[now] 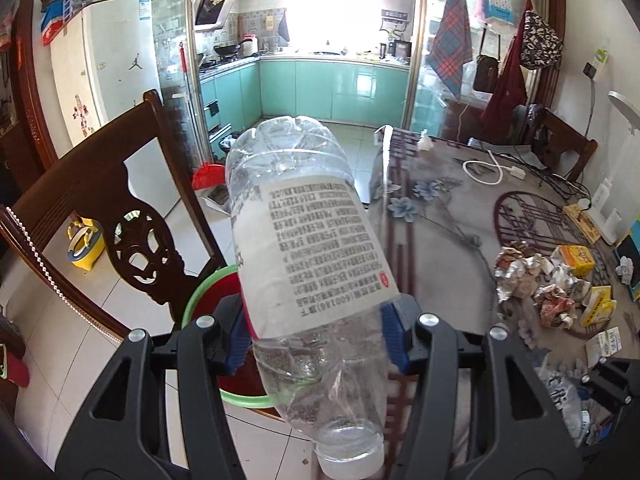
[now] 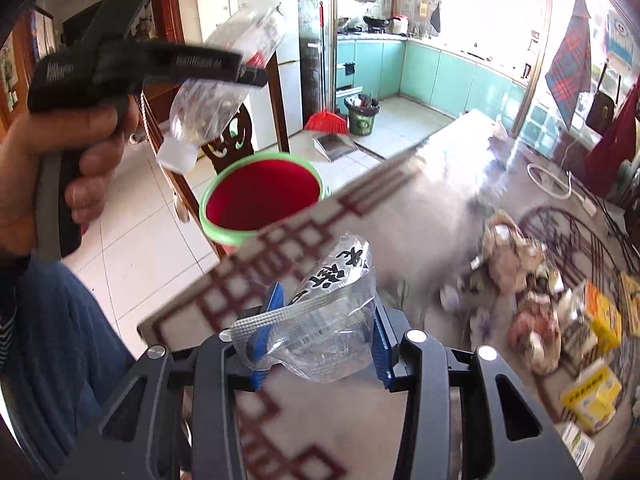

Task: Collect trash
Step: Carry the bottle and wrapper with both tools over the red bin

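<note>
The bottle [image 1: 316, 264] hides much of the red bin [image 1: 208, 300]; the right wrist view blurs the tabletop [image 2: 420, 208] and its trash pile [image 2: 532, 292]

From my left tool [image 1: 316, 334] the bottle [image 1: 308, 248] juts out over the counter [image 1: 448, 216] edge, with the bucket [image 2: 262, 196] on the floor below it, before the chair [image 1: 132, 216]. To the right, crumpled trash [image 1: 536, 280] lies on the counter; my right tool [image 2: 320, 334] carries a wrapper [image 2: 328, 312].
</note>
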A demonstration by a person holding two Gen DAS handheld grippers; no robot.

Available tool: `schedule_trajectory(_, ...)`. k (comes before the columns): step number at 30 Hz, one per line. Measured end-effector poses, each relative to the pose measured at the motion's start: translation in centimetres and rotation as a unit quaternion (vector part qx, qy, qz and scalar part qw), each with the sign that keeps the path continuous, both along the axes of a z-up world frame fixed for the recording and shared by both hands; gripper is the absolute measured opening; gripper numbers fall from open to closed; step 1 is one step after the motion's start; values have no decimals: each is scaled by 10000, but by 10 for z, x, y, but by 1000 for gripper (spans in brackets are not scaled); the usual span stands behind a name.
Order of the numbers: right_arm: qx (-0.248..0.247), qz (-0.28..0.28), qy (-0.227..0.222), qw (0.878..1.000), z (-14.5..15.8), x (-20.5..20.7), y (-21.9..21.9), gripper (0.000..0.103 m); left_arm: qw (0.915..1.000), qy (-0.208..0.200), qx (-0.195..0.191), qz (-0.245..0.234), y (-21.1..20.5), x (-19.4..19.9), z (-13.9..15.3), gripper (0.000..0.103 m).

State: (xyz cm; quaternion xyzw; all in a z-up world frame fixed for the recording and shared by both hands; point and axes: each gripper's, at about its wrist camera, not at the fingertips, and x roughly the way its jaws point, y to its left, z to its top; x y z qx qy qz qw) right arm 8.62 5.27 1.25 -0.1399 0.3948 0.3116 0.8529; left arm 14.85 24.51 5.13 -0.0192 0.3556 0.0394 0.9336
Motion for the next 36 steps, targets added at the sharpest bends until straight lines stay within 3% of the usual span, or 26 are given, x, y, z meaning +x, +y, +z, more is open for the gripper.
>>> schedule_trajectory(6,73,153,-139,9998,14,37,44,39,9986,243,-140,459,53,15,-20,52)
schedule_trajectory(11,95,289,-229,9993,24,62,77,39,9945,684,-385,696,88,23,-51,52)
schedule_trajectory(15,98,393,-271,9988,25,72,98,39,9904,1029,-482,784,111,34,-75,52)
schedule_trajectory(21,86,387,-216,9990,18,85,116,39,9874,1212,-840,579,121,55,-100,52)
schedule_trajectory(23,52,373,-218,9991,14,89,121,39,9858,1294,-914,554,121,62,-106,63)
schedule_trajectory(24,45,367,-215,9991,12,90,122,39,9861,1285,-854,608,120,65,-107,76)
schedule_trajectory(25,38,355,-202,9992,11,93,123,39,9870,1236,-817,629,119,66,-105,79)
schedule_trajectory(29,115,364,-101,9992,6,104,130,39,9888,959,-864,748,121,64,-87,84)
schedule_trajectory(31,136,417,-93,9990,4,109,138,39,9910,721,-593,958,124,59,-74,93)
schedule_trajectory(36,229,586,52,9980,-3,119,166,39,9884,165,-14,1507,142,46,-46,98)
